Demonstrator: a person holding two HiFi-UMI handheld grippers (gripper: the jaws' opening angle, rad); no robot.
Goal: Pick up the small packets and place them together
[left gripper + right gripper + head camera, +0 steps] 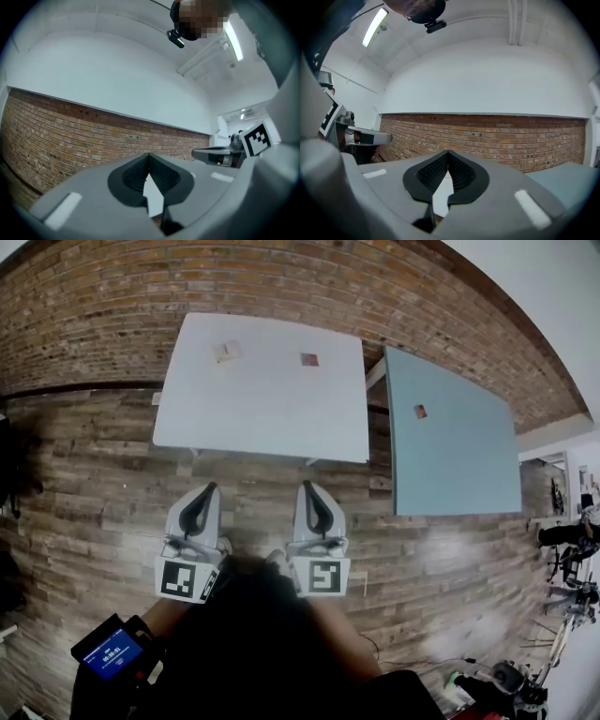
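While both tools are held over the wooden floor [84,484], short of the near edge of the white table [262,418], none of the small packets is touched. The left tool [213,487] has its dark jaws pressed together at the tips with nothing between them; its own view shows only a pale sliver through the gap below the meeting point. The right tool [306,486] stands the same way, jaws closed tip to tip and empty, just beside the left one and roughly parallel to it, both pointing toward the white table. Each carries its marker cube at the rear, the left cube [185,579] and the right cube [325,576] close to the person's body. On the white table lie two packets, well apart from each other near the far edge: a pale packet [226,352] toward the far left and a reddish packet [309,359] toward the far right. A third packet [420,412], also reddish, lies alone on the blue-grey table [459,465] that stands to the right of the white one, near its left side. A brick wall [112,306] runs behind both tables and fills the background of both gripper views. On the person's left forearm sits a device with a lit blue screen [112,652].
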